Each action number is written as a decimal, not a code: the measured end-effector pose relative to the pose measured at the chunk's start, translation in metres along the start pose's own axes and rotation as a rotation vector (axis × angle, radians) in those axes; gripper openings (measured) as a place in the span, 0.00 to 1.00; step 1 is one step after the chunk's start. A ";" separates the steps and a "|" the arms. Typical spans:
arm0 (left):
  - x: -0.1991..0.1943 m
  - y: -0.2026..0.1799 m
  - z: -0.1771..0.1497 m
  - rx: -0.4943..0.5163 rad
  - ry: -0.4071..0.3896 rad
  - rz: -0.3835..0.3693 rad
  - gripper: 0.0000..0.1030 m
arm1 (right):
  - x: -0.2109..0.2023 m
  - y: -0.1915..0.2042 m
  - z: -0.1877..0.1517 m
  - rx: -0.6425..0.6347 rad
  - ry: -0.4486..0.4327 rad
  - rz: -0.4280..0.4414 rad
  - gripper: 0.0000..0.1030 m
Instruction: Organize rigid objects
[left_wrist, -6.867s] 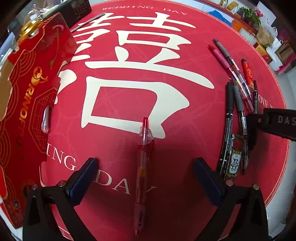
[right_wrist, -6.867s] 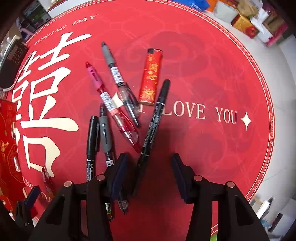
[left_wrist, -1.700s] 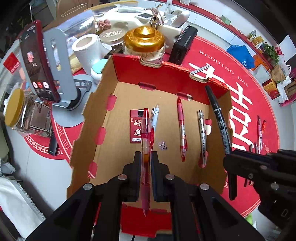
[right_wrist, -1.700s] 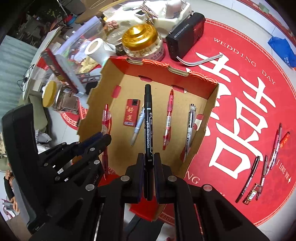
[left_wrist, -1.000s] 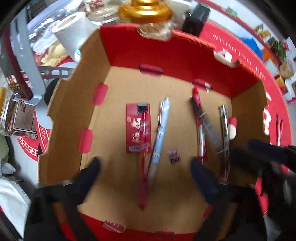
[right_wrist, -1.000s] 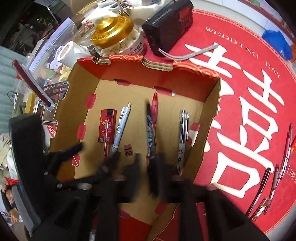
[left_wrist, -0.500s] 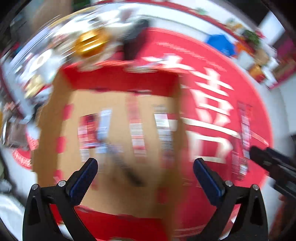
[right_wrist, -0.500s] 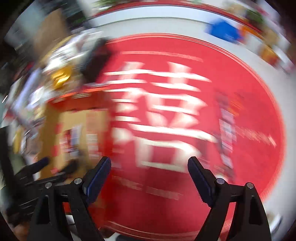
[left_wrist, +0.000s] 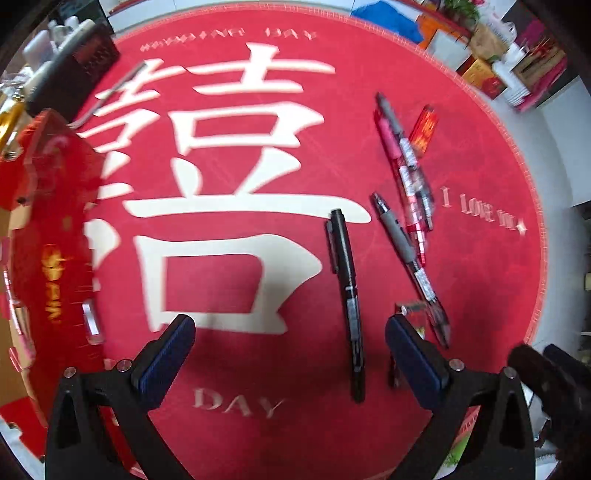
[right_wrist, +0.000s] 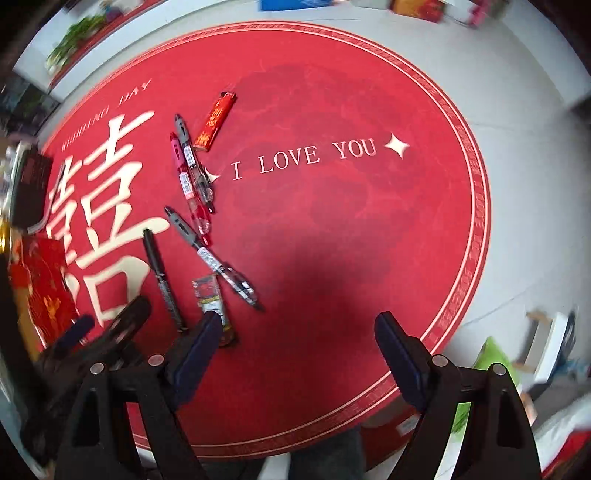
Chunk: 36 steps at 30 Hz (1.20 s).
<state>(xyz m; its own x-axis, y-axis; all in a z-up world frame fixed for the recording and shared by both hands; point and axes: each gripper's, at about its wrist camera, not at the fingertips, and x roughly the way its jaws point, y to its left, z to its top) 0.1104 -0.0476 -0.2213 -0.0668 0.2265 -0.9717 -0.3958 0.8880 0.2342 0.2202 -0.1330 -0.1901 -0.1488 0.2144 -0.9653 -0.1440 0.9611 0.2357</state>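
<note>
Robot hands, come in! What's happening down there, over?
Left gripper and right gripper open, nothing held. Black marker, pens and red lighter lie loose on red mat. Nothing blocking them.

We see a red round mat that looks like matt, short-napped cloth with cream print. On it, the black marker reads as smooth plastic with a dull sheen, the grey-grip pen has a rubbery matt sleeve and a clear glossy barrel, and the red lighter looks glossy. The gripper pads appear matt, dark blue and faintly ribbed. The red box is blurred; it is probably glossy printed cardboard.
</note>
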 end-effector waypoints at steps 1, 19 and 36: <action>0.005 -0.003 0.002 0.002 0.002 0.013 1.00 | 0.004 0.001 0.003 -0.033 0.004 0.011 0.83; 0.012 0.045 0.006 0.018 -0.061 0.120 1.00 | 0.049 0.038 -0.019 -0.103 0.094 0.176 0.82; 0.016 0.053 0.026 0.244 -0.075 0.020 1.00 | 0.067 0.112 -0.031 -0.389 0.009 -0.052 0.48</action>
<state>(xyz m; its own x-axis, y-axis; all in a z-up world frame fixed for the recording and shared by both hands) 0.1120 0.0134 -0.2232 -0.0004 0.2659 -0.9640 -0.1618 0.9513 0.2624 0.1639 -0.0162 -0.2249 -0.1396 0.1644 -0.9765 -0.5113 0.8325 0.2132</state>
